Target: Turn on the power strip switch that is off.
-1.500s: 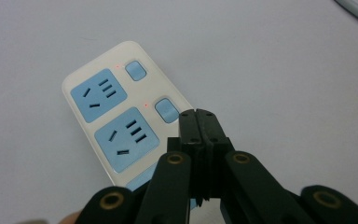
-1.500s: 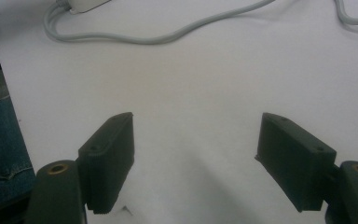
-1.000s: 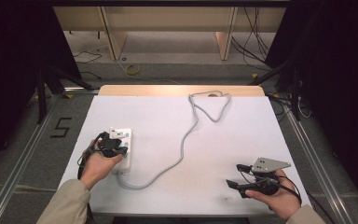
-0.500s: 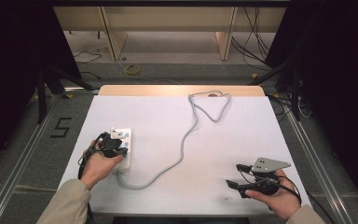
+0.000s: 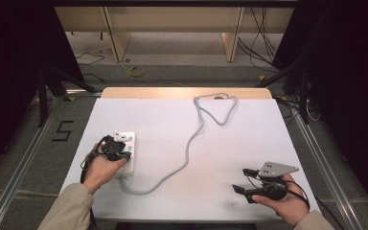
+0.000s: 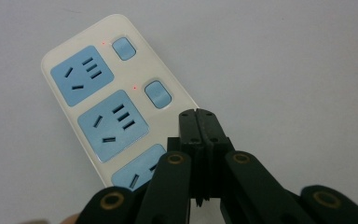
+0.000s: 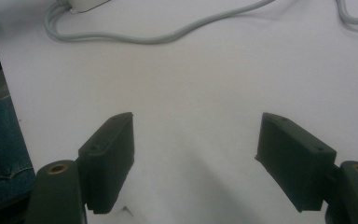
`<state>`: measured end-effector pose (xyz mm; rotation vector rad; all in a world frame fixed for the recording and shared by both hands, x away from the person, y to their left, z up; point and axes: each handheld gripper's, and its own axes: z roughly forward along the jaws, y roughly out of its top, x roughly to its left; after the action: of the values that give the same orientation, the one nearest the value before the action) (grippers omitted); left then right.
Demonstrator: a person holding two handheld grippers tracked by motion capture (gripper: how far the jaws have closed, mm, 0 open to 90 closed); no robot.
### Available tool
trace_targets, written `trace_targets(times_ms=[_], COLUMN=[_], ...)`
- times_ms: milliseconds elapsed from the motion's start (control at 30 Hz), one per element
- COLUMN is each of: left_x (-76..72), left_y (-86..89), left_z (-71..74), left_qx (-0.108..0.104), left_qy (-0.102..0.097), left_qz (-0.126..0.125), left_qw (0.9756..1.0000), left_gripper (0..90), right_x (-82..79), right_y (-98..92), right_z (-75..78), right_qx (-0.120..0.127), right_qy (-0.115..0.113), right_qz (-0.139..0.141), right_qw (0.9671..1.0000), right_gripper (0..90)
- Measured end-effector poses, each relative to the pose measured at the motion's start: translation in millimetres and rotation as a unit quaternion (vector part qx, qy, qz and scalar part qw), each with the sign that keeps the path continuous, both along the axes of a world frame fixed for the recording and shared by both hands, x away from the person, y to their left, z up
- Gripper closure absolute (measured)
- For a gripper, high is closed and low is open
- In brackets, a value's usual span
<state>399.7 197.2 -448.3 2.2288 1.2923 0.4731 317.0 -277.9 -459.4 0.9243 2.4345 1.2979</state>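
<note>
Nothing has moved since the earlier frames: both your hands, the strip and its cord sit where they were.

Your left tool (image 6: 199, 116) has its jaws pressed together with nothing between them, tip poised over the power strip (image 5: 124, 155), which lies flat on the white table (image 5: 182, 124) near its left edge. In the left gripper view the closed tip sits just beside the lower of the two blue switches you can see (image 6: 158, 94), a little nearer you than it, over the strip's edge; whether it touches the plastic I cannot tell. Small red lights glow beside both switches, so the step in hand looks like pressing switches with a closed tip.

Your right tool (image 7: 196, 154) rests over bare table at the near right, jaws wide apart and empty, well away from the strip. The grey cord (image 5: 191, 143) runs from the strip's near end, curves across the middle and loops at the far edge.

For the next move, keep the left jaws shut, line the tip squarely over a switch and push straight down. The strip is light and unheld, so it may slide or tip; a slanted push could skid off the rocker.
</note>
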Motion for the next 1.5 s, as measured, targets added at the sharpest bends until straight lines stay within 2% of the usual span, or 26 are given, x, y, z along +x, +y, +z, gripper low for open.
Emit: trace_targets(times_ms=[633, 767, 1033, 1133, 1233, 1367, 1500], left_x=[5.5, 6.1, 6.7, 6.5, 6.9, 7.2, 7.7], left_y=[-1.5, -1.5, -2.3, -4.4, -5.4, -6.5, -6.7], left_z=[3.1, 3.0, 3.3, 3.9, 4.0, 4.2, 4.0], left_qx=[0.006, 0.015, 0.009, 0.02, 0.015, 0.026, 0.027], left_qy=[0.022, 0.021, 0.024, 0.024, 0.028, 0.027, 0.029], left_qz=[0.011, 0.014, 0.013, 0.008, 0.008, 0.003, 0.004], left_qw=[0.9997, 0.9996, 0.9996, 0.9995, 0.9995, 0.9993, 0.9992], left_gripper=[89.9, 89.9, 89.9, 89.9, 89.9, 90.0, 90.0], right_x=[0.0, 0.0, -0.3, -0.3, -0.2, -0.4, -0.5], right_y=[0.1, 0.4, 0.6, 0.5, 0.5, 0.5, 0.4], right_z=[-0.3, -0.3, -0.4, -0.3, -0.4, -0.3, -0.2], right_qx=[-0.002, -0.002, -0.003, -0.003, -0.003, -0.004, -0.004], right_qy=[0.002, 0.002, 0.002, 0.002, 0.002, 0.002, 0.002], right_qz=[0.0, 0.001, 0.001, 0.001, 0.001, 0.001, 0.001], right_qw=[1.0, 1.0, 1.0, 1.0, 1.0, 1.0, 1.0], right_gripper=[27.9, 27.9, 27.9, 27.9, 27.9, 27.9, 27.9])
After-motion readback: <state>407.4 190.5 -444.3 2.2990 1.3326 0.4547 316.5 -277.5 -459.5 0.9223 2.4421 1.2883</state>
